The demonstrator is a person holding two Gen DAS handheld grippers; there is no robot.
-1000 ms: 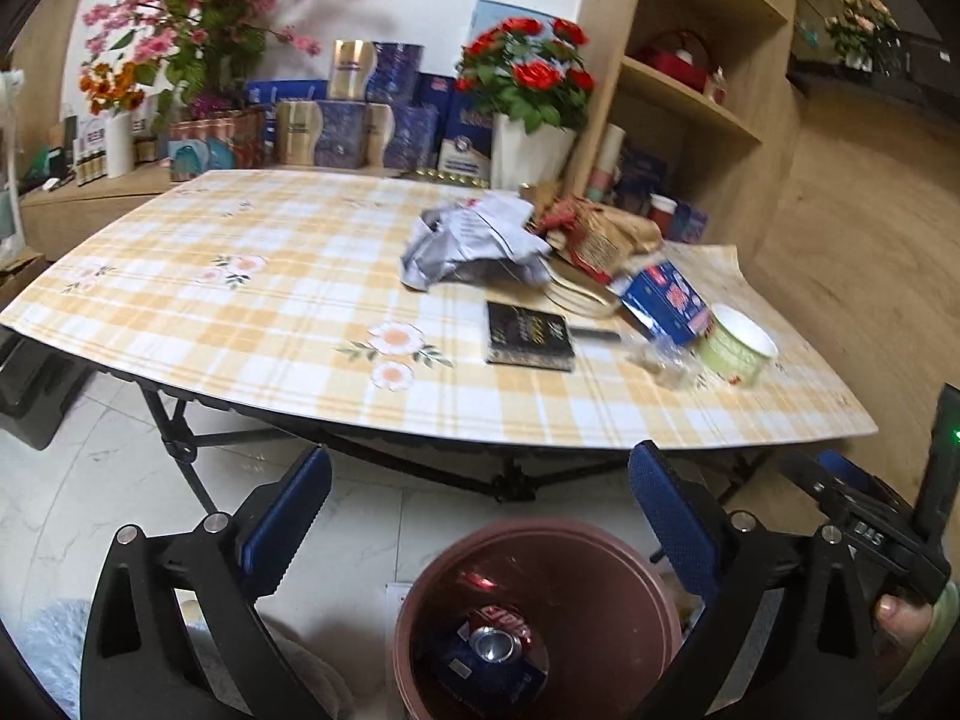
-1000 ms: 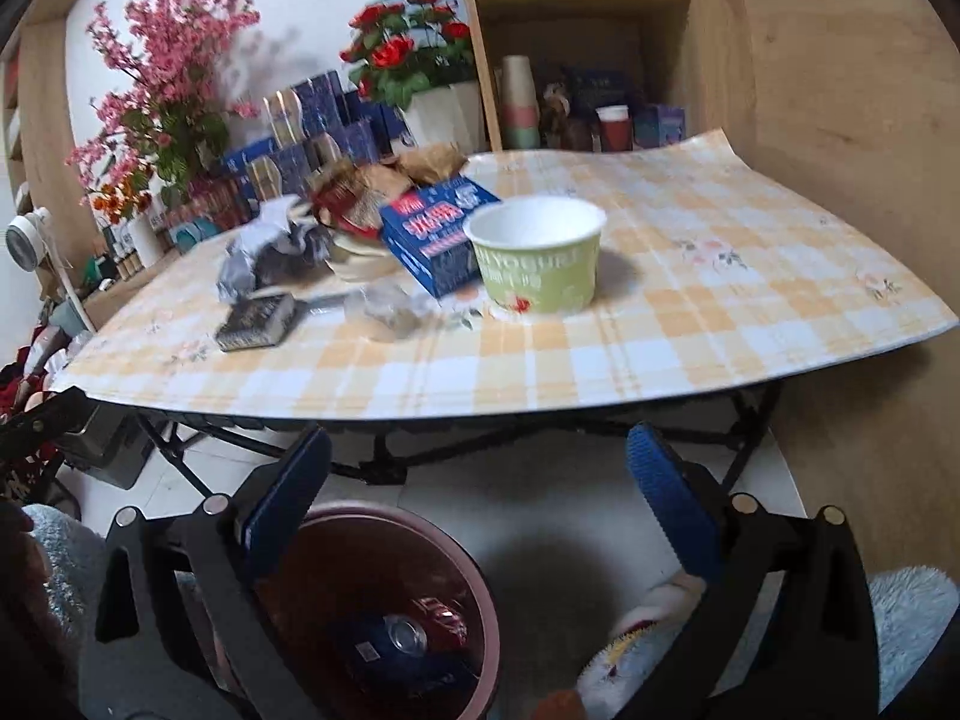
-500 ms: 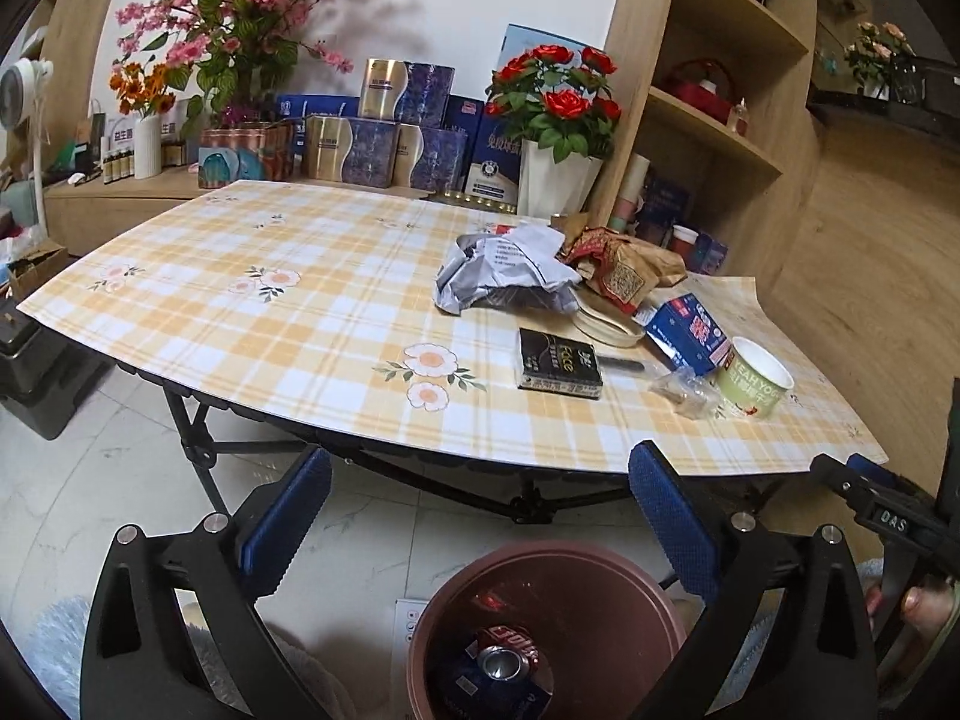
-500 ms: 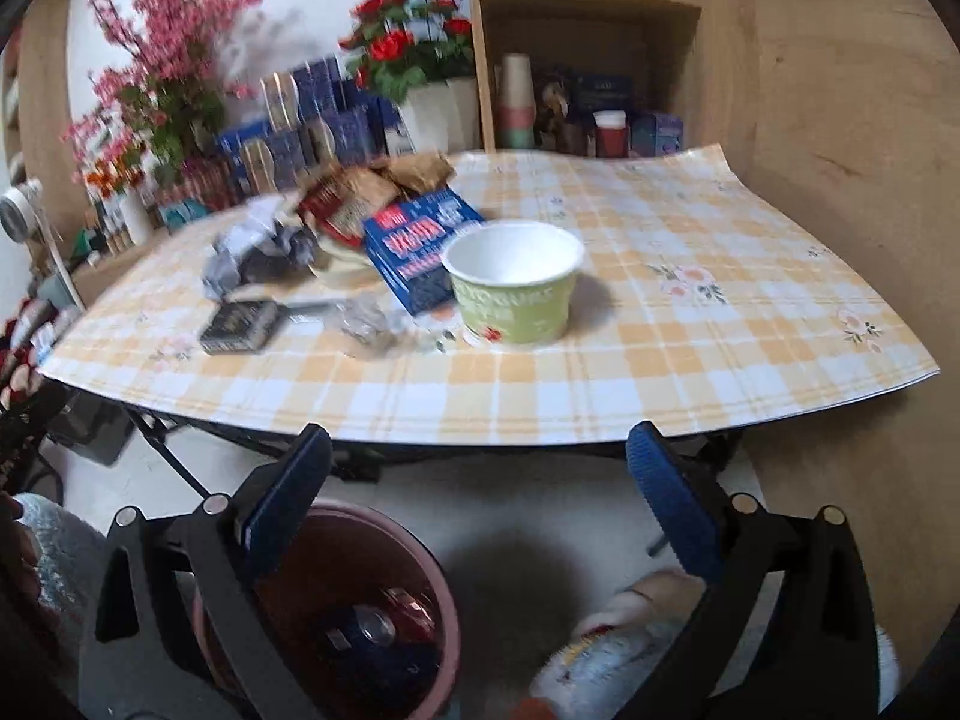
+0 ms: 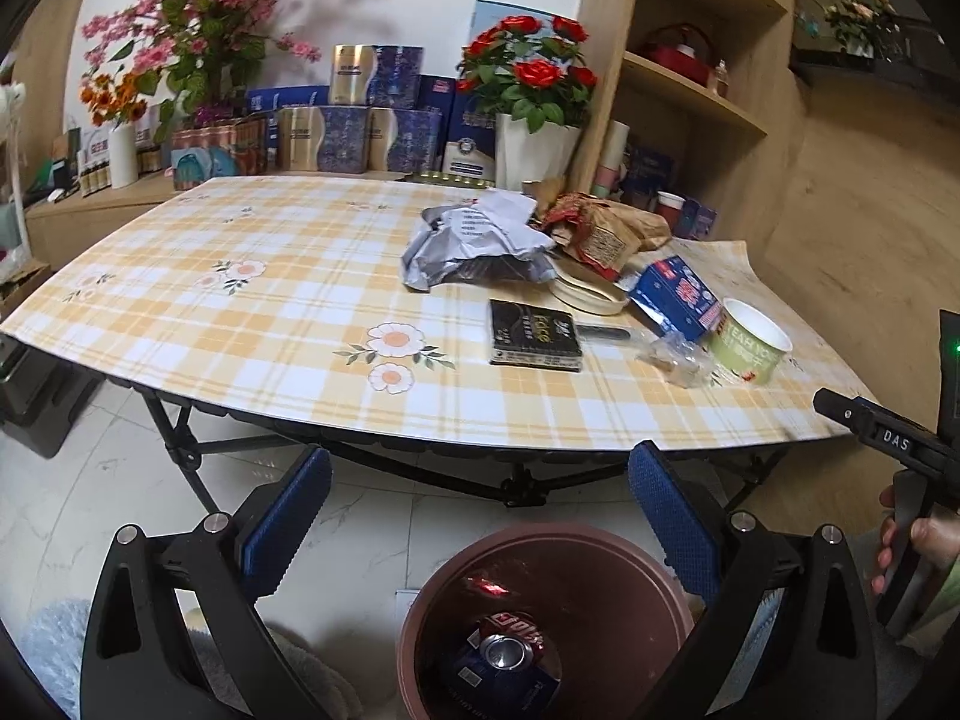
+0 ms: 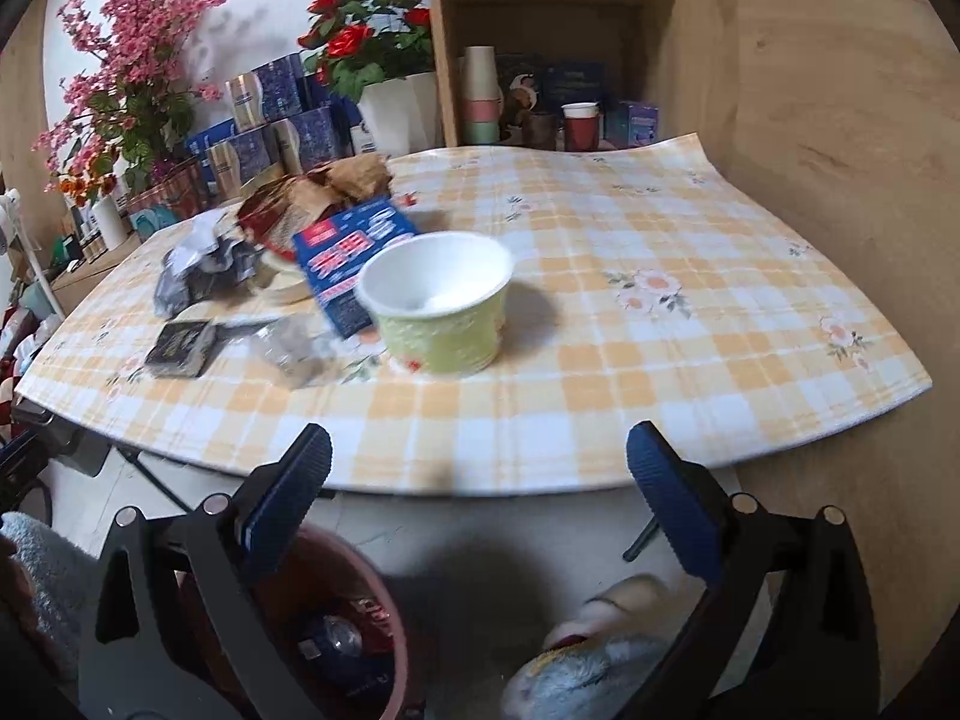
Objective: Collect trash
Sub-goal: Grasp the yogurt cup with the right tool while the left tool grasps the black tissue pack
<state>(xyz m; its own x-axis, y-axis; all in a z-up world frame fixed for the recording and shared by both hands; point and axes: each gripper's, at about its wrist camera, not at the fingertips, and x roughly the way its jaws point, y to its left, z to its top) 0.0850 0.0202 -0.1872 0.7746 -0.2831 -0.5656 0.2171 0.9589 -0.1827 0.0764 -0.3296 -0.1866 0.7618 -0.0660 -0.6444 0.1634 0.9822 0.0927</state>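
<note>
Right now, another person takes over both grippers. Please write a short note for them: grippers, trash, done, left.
Left gripper: open, empty, above the brown bin.
Right gripper: open, empty, at the table edge, facing the green cup.
Done: a can and wrappers lie in the bin.
Left on the table: green cup, blue box, clear plastic wrap, black packet, grey crumpled bag, brown snack bags.

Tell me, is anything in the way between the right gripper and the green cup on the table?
Nothing visible blocks it. The right gripper is open and empty, low at the table's near edge. Only bare tablecloth lies before the green cup. The blue box sits behind it.
</note>
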